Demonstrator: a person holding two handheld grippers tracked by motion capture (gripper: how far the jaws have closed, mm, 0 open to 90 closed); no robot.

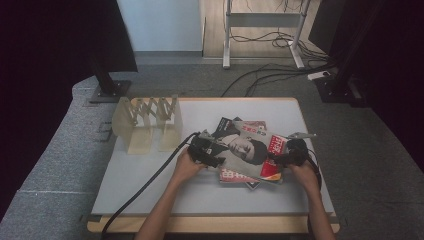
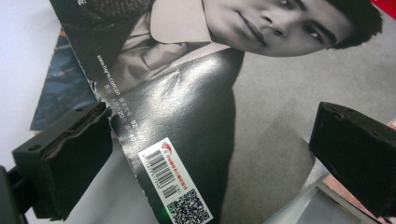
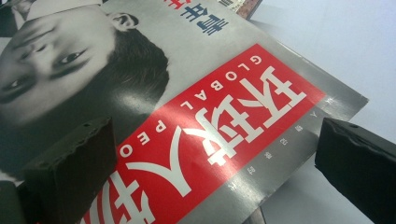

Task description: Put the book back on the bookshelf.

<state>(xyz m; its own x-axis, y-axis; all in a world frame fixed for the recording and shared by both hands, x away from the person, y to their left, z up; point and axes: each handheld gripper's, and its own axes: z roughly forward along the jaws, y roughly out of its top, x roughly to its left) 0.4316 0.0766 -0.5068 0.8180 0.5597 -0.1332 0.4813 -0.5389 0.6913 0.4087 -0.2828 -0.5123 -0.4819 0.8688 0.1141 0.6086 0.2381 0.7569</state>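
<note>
Glossy paper was the difficulty at this step: the top magazine (image 1: 248, 148), with a portrait cover and a red title block, lay crooked on a loose pile of other magazines (image 1: 235, 176) near the middle of the white table (image 1: 150, 175), toward the four o'clock part of it. A folding wooden rack (image 1: 148, 122) stood well apart at about ten o'clock.

The left gripper (image 1: 206, 150) sat at the nine o'clock edge of the cover, the right gripper (image 1: 294, 152) at the three o'clock edge. In the left gripper view the jaws stood wide, straddling the barcode corner (image 2: 163, 168) with the cover between them and neither pad closed on it. In the right gripper view the jaws were equally wide on either side of the red title block (image 3: 210, 126), and that corner of the cover looked slightly raised off the table.

Judging from this, the work in hand was to take the top magazine by both sides and lift it off the pile, probably toward the rack. To do it well, each lower jaw would need to slide under the cover's edge alone, not under the magazines beneath, before closing. Both grips should bite well in from the edge, since slick paper slips and thin pages tear. Closing both sides together and lifting level would keep the magazine from sagging in the middle or dragging the pile askew.
</note>
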